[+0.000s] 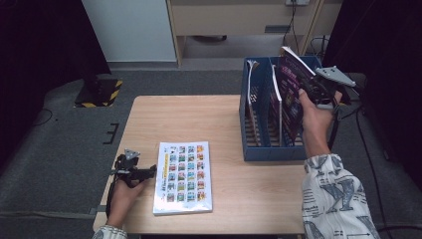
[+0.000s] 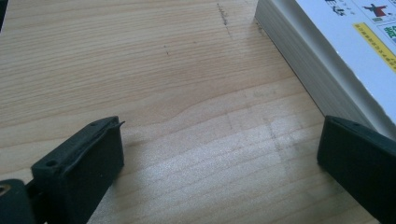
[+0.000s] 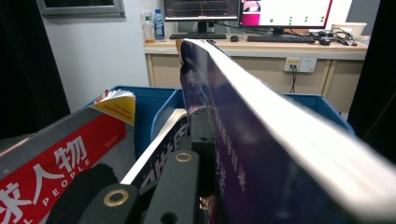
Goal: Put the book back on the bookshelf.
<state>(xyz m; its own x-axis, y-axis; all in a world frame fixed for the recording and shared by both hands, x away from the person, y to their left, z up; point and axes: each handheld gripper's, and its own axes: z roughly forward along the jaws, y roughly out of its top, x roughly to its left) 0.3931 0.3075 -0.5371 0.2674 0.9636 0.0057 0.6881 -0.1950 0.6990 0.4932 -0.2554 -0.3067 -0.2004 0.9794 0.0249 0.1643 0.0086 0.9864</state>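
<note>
In the left gripper view the left gripper (image 2: 219, 154) hangs low over the bare pale-wood tabletop (image 2: 154, 70), jaws released and wide apart with nothing between them. The right-hand jaw sits just beside the page edge of a thick white book (image 2: 327, 51); whether it touches cannot be told, and the book is cut off by the frame. From above, the left gripper (image 1: 147, 173) lies at the near left, beside the white book (image 1: 182, 177), which lies flat with a glossy cover of small coloured squares in rows.

Farther off to the right, the right gripper (image 1: 307, 89) is clenched on a dark purple book (image 1: 291, 92), held tilted above the blue rack (image 1: 271, 152), its lower end down in the rightmost compartment. The person's hand and the grey plate hide part of the grip. In the right gripper view one black jaw (image 3: 203, 140) presses on the purple cover; the other is hidden behind the purple book (image 3: 261, 154), whose white page block runs away from the camera. Left of it, a red and grey magazine (image 3: 60, 163) and another volume (image 3: 163, 140) lean in the blue rack (image 3: 154, 105), a ribbed plastic file holder with upright dividers; their lower parts are cut off.
</note>
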